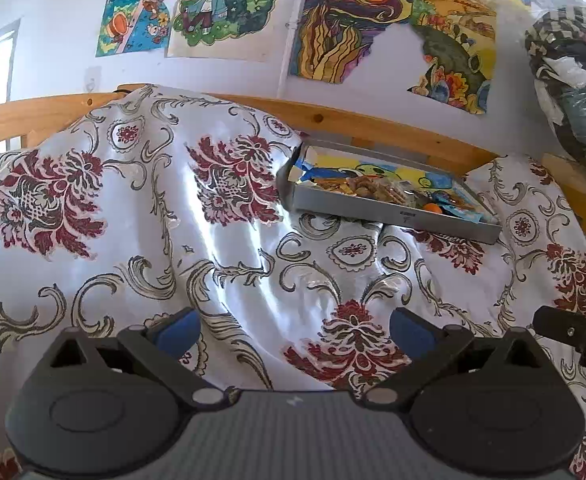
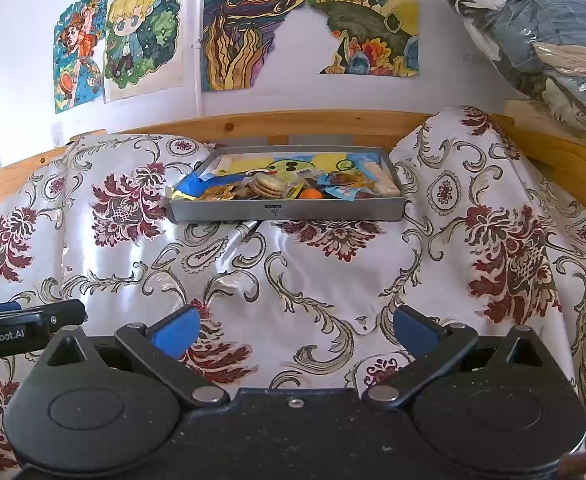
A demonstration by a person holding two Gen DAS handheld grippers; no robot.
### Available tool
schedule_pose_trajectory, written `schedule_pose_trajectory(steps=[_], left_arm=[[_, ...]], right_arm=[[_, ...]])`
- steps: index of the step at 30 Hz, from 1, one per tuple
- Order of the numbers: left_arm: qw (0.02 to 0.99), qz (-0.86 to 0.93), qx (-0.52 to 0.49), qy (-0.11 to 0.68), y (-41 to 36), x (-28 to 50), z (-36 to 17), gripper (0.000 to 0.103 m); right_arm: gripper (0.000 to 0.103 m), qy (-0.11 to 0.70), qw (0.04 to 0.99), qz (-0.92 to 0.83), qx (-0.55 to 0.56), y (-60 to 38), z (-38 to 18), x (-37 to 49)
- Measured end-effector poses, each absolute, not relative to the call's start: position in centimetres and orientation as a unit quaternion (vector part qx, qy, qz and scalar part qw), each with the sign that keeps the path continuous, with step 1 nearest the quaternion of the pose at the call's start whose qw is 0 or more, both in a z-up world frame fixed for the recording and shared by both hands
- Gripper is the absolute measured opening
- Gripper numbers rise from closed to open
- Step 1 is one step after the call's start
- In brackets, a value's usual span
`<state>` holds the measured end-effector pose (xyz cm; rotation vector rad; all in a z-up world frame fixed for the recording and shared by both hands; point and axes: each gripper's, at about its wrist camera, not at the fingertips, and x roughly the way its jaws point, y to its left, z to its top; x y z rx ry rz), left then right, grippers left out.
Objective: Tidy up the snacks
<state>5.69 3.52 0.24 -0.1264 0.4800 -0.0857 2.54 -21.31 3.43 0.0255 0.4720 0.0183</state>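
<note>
Snack tray (image 2: 287, 210) dead ahead of your right gripper (image 2: 293, 330), well apart; left gripper (image 1: 293, 330) further off, both spread, empty.

Cloth (image 2: 333, 280): glossy white, maroon floral medallions, grey-gold scrolls. Tray (image 2: 333, 210): grey walls, yellow-and-blue cartoon base. Wrappers (image 2: 197, 184): blue, gold; one orange piece (image 2: 311, 194). Hand-held gripper (image 2: 293, 332): black body, blue pads (image 2: 175, 334). Wall drawings (image 2: 253, 28): multicoloured.
</note>
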Motion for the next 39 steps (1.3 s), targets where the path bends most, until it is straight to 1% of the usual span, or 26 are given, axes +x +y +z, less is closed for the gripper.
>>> schedule_pose_trajectory(steps=[39], left_arm=[[0.970,-0.051,-0.059,0.231,3.05,5.24,0.54,0.103]], right_arm=[[0.102,0.239,0.971,0.004,0.016,-21.63,3.21,2.41]])
